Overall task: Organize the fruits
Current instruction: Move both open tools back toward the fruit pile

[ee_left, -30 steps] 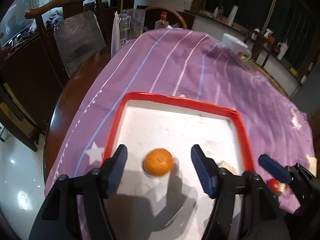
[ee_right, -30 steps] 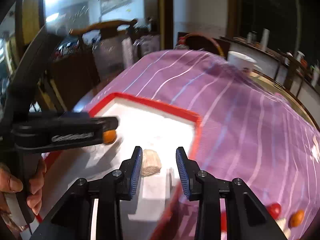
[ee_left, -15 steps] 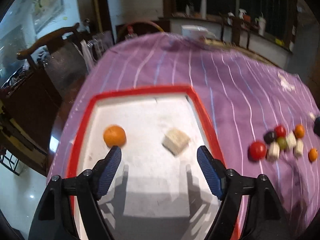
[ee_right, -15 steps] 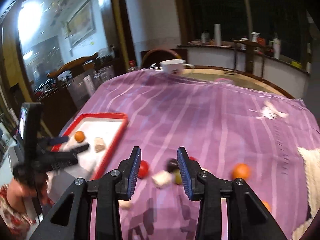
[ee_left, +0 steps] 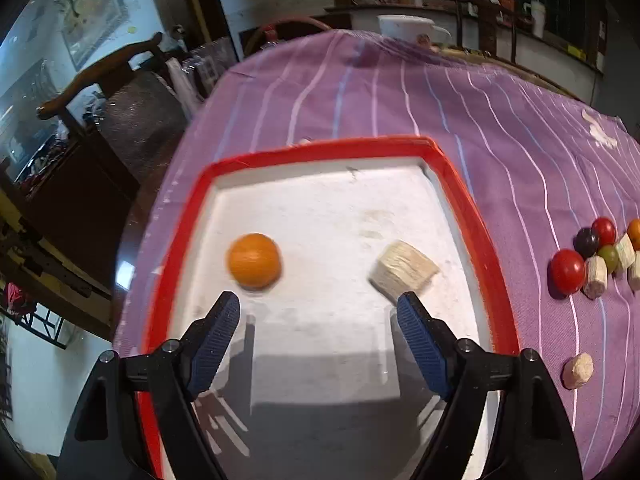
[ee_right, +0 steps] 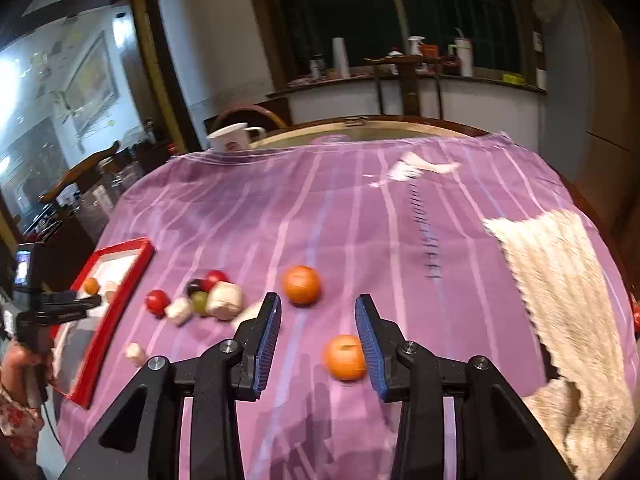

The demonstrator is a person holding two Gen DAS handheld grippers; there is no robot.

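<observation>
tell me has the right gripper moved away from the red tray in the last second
Yes. The right gripper has swung rightward off the red tray, which now sits at far left, and hovers open by an orange.

White ceramic mug at the far edge of the purple striped cloth: a small red mark on its side, too blurred to read.
Framed picture on the pale wall: yellow notes beside it, no legible writing.
Bottles and sprayers on the far counter: labels too small to make out.
Readable text anywhere: none.
</observation>
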